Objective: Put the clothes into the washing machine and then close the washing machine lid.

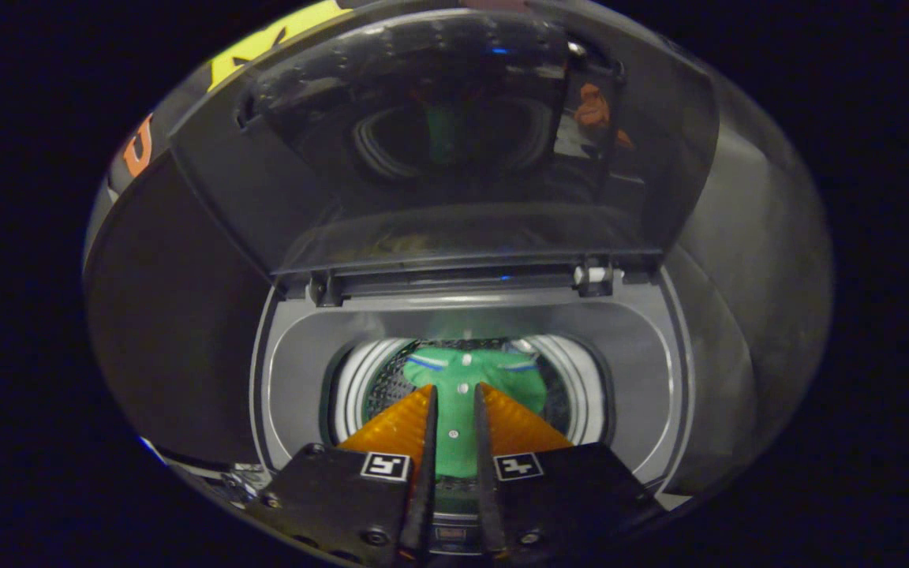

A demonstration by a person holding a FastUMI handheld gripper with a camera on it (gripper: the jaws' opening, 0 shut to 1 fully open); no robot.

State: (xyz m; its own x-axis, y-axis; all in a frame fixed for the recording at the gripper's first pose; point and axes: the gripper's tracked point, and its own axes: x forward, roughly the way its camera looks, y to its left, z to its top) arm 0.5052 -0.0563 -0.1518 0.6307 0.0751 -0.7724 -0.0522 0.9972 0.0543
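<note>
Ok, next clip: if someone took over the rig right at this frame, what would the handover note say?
Claw: above the washing machine's drum opening, fingers a narrow gap apart; green shirt shows between and beyond them. Whether they pinch it I cannot tell.
Shirt: down in the drum, buttoned placket facing up.
Lid: raised, standing open behind the tub.
Done: shirt looks to be in.
Left: confirm release, pull the claw clear, swing the lid down shut.

Black cloth booth wall [174, 106] upper left, dark panel [170, 315] at left, grey panel [770, 260] at rt
</note>
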